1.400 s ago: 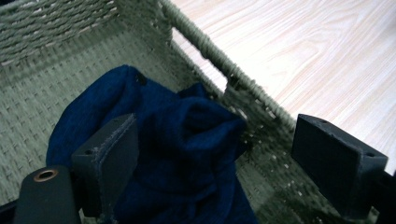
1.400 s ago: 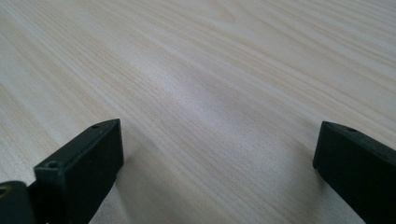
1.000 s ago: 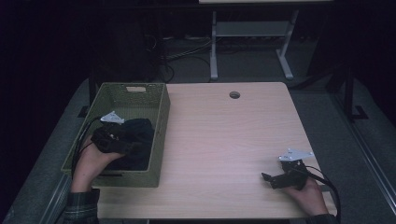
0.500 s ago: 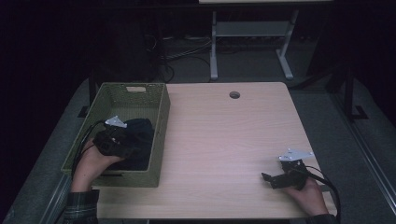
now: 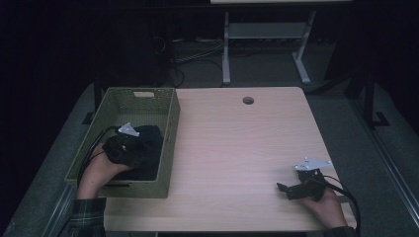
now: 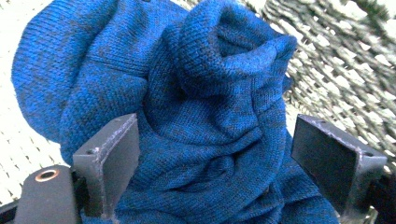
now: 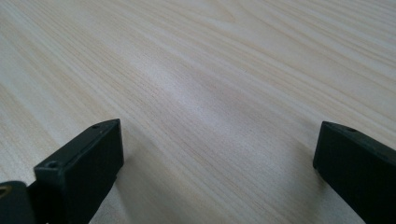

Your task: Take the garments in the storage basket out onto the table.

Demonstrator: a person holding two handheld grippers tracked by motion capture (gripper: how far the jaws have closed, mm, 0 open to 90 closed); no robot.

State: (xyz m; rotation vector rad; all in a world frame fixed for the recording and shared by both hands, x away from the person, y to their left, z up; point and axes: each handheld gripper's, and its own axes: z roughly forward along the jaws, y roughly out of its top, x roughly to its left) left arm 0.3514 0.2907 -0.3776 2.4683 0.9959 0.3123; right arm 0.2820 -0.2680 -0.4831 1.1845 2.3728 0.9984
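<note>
Left gripper [image 5: 129, 147] sat low in the green basket [image 5: 170, 129] at frame left of the high view, person's hand behind it. Its jaws stood wide apart over a blue knit garment [image 6: 196, 116], bunched folds between them, not clamped. In the high view the garment [image 5: 150, 148] read as a dark lump; colour and shape were hard to make out there, and the gripper covered part of it. In the left gripper view the garment ran off the lower edge and the woven basket wall [image 6: 345, 65] was blurred at upper right. Basket hugged the table's [image 5: 237, 148] left edge. Wide bare wood lay mid-frame, a small round hole [image 5: 248, 100] near the far edge. Right gripper [image 5: 295, 187] lay at lower right near the front edge, jaws apart over bare wood, holding nothing. Surroundings were dark.
</note>
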